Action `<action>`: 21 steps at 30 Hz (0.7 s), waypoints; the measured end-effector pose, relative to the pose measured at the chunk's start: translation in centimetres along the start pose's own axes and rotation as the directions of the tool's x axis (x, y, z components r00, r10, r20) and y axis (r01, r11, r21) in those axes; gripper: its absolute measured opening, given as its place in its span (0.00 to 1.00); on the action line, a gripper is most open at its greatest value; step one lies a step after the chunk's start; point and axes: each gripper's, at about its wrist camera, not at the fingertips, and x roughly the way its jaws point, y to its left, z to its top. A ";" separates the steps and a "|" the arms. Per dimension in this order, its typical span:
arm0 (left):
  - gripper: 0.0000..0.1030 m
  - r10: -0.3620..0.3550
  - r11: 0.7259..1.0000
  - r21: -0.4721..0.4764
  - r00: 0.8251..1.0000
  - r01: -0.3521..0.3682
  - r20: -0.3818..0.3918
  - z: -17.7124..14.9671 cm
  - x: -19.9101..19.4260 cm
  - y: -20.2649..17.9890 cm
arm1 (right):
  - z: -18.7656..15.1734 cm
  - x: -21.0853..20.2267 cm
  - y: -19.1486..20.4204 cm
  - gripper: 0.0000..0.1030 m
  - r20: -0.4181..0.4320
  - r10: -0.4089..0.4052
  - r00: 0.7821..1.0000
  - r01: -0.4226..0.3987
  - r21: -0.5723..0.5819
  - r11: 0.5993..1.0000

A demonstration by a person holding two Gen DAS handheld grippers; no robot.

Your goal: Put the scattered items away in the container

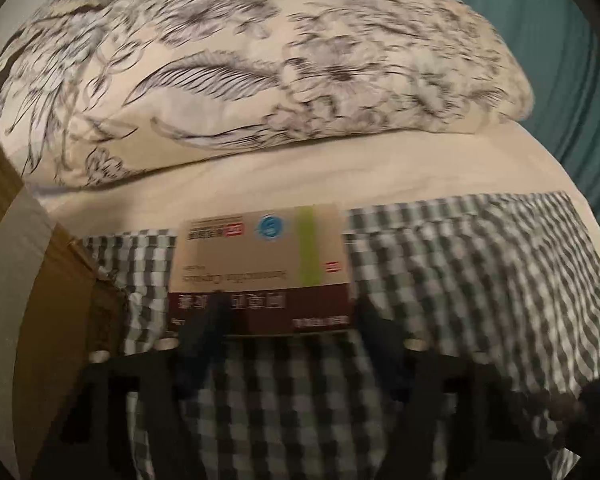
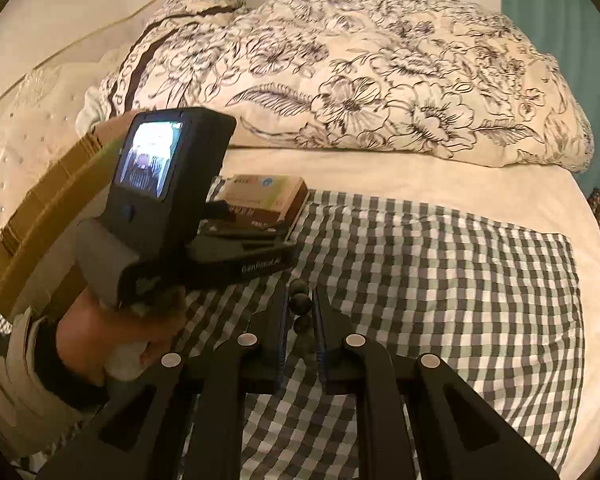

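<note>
The medicine box [image 1: 260,264] lies flat on the checked cloth [image 1: 460,280] near its far edge, its tan top and dark red side turned toward me, the print upside down from my left wrist view. My left gripper [image 1: 288,316] has its two fingers on either side of the box's near end: one finger [image 1: 204,320] overlaps the red side at the left, the other sits at the right corner. The picture is blurred there, so I cannot tell whether the pads actually press on it.

From my right wrist view the same box [image 2: 268,196] sits just beyond the left tool's nose, with my left hand [image 2: 112,336] wrapped round the handle (a pale sleeve shows at the wrist).

My right gripper [image 2: 301,312] is drawn narrow and pinches a string of small dark beads [image 2: 301,303] above the cloth.

A cardboard box [image 2: 40,216] stands at the left, beside the cloth's edge. Beyond the cloth lies the cream bedsheet [image 2: 380,176], and past that a flower-printed duvet [image 2: 380,80] is heaped.
</note>
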 end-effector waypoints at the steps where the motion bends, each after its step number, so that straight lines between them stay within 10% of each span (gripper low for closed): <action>1: 0.49 -0.004 1.000 0.005 1.000 0.005 -0.001 0.1 -0.1 -0.3 | 0.0 -0.2 -0.1 0.11 0.003 -0.001 1.000 0.001 0.005 1.000; 15: 0.43 -0.030 0.999 -0.034 0.999 0.031 0.024 -2.1 -3.3 0.7 | 0.2 -1.6 -0.8 0.11 0.036 0.002 0.999 -0.003 0.036 0.999; 19: 0.82 -0.025 0.991 -0.131 1.000 0.027 0.013 -0.4 -3.2 1.8 | 0.3 -1.8 -0.8 0.11 0.042 0.009 0.999 -0.010 0.038 0.999; 21: 0.84 -0.023 0.984 -0.177 0.999 0.027 0.027 0.4 -3.3 2.4 | 0.4 -1.9 -0.9 0.11 0.046 0.010 0.999 -0.012 0.041 0.999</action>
